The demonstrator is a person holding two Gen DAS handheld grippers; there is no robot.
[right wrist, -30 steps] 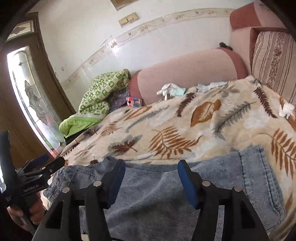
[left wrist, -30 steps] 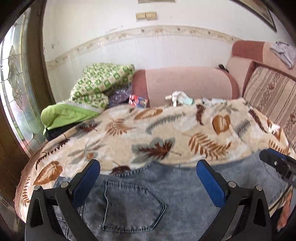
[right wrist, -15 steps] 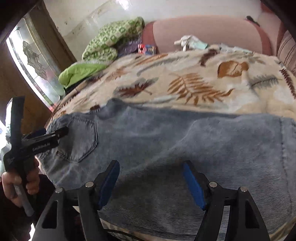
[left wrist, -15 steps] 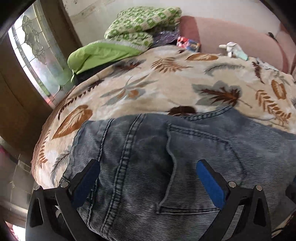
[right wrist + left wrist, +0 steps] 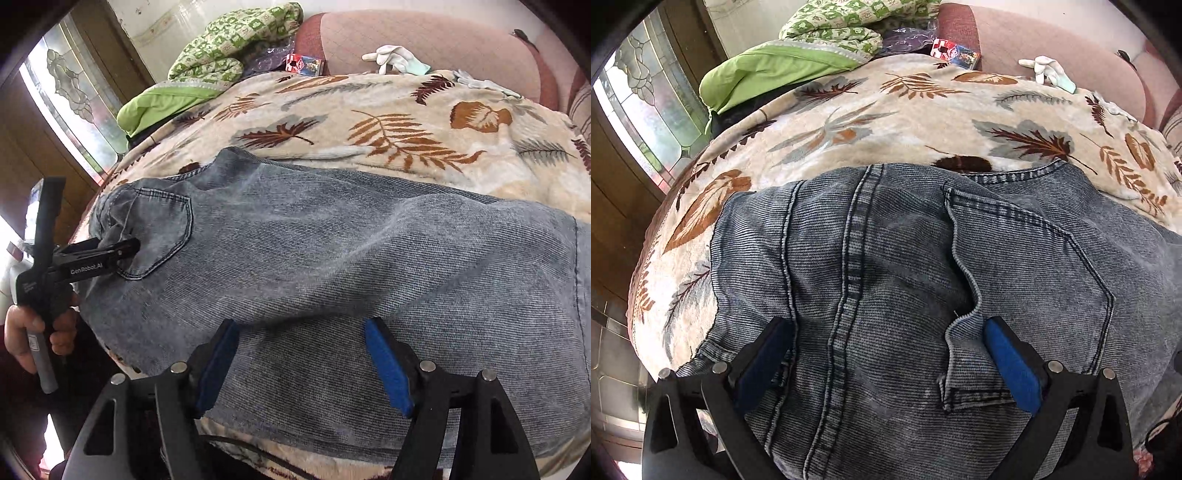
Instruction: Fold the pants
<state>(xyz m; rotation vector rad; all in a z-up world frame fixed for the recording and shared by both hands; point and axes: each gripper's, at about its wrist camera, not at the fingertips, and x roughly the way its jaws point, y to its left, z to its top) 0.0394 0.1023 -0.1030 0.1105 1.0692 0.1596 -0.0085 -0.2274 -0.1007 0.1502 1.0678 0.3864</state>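
A leaf-patterned cream blanket covers a wide bed or couch and serves as the landmark here. Across the near half of the blanket lies a pair of grey-blue denim pants, spread flat and running sideways, with the waist end and a back pocket toward the blanket's left edge and the leg stretching off toward its right edge.

Behind the blanket's far edge runs a pink upholstered backrest. At the blanket's far left corner a green patterned quilt sits heaped on a lime-green cover. Left of the blanket stands a door or window with leaded glass.

At the blanket's near edge, the right gripper hovers over the leg of the pants. Its blue-padded jaws stand fairly wide apart, with denim below them but nothing pinched. At the blanket's left edge, a person's hand holds the handle of the left gripper, which is angled down over the seat of the pants, its jaws spread wide to either side of the centre seam, gripping nothing.

On the blanket's far edge lie a pale glove and a small colourful box.
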